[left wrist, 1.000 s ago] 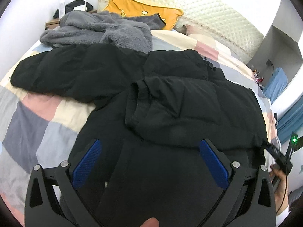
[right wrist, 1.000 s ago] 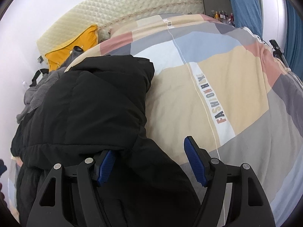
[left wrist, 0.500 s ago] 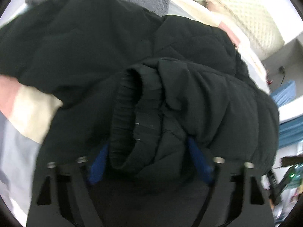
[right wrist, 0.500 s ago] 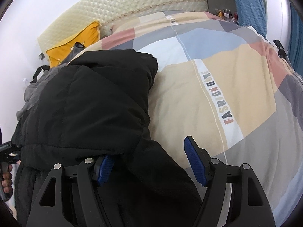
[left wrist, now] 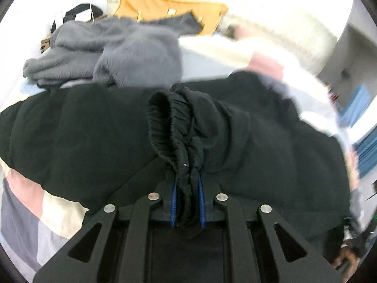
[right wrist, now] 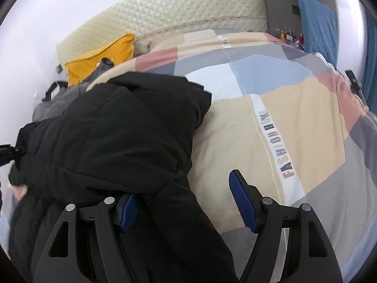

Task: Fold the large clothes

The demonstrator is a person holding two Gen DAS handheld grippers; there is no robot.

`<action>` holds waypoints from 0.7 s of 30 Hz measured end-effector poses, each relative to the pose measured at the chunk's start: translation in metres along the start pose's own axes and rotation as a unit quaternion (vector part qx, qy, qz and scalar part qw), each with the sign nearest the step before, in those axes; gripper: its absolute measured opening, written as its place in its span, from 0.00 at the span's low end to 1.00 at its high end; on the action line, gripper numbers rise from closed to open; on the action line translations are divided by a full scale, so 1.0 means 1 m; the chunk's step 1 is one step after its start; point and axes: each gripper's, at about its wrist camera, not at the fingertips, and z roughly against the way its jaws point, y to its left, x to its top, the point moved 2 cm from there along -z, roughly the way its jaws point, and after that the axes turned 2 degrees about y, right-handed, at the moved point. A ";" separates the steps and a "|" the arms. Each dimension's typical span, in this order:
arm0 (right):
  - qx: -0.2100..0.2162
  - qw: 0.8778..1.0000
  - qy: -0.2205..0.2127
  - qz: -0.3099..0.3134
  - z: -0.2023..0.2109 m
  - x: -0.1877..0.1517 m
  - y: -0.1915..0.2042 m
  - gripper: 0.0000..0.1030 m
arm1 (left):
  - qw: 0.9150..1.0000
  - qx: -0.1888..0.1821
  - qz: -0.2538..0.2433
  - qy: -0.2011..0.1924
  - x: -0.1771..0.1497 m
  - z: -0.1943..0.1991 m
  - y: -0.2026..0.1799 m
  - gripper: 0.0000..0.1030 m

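Observation:
A large black puffer jacket [left wrist: 271,146] lies spread on a patchwork bed. My left gripper [left wrist: 187,188] is shut on the elastic cuff [left wrist: 174,127] of its sleeve, which bunches up between the blue pads. In the right wrist view the jacket [right wrist: 122,136] lies folded over itself at the left. My right gripper [right wrist: 186,200] is open over the jacket's right edge; its left pad [right wrist: 128,208] sits under a fold of jacket, its right pad [right wrist: 242,202] over the bedcover.
A grey fleece garment [left wrist: 113,49] and an orange pillow [left wrist: 169,11] lie at the head of the bed by a quilted headboard [right wrist: 188,16]. The patchwork bedcover [right wrist: 294,122] stretches right. A blue chair [right wrist: 318,23] stands beyond it.
My left gripper moved forward over the sleeve cuff and closed on it, then lifted it. My right gripper stayed open and barely moved.

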 end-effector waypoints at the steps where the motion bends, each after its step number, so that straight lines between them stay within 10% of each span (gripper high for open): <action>1: 0.002 1.000 0.003 0.000 -0.002 -0.001 0.001 0.67 | 1.000 0.007 0.003 0.012 -0.005 -0.008 0.005 0.15; 14: 0.005 1.000 0.013 -0.012 0.027 -0.002 0.018 0.68 | 1.000 -0.027 0.005 -0.002 -0.020 0.019 0.006 0.22; 21: 0.025 1.000 -0.013 0.006 0.075 -0.013 0.036 0.69 | 0.998 -0.044 0.015 -0.031 -0.028 0.071 0.016 0.64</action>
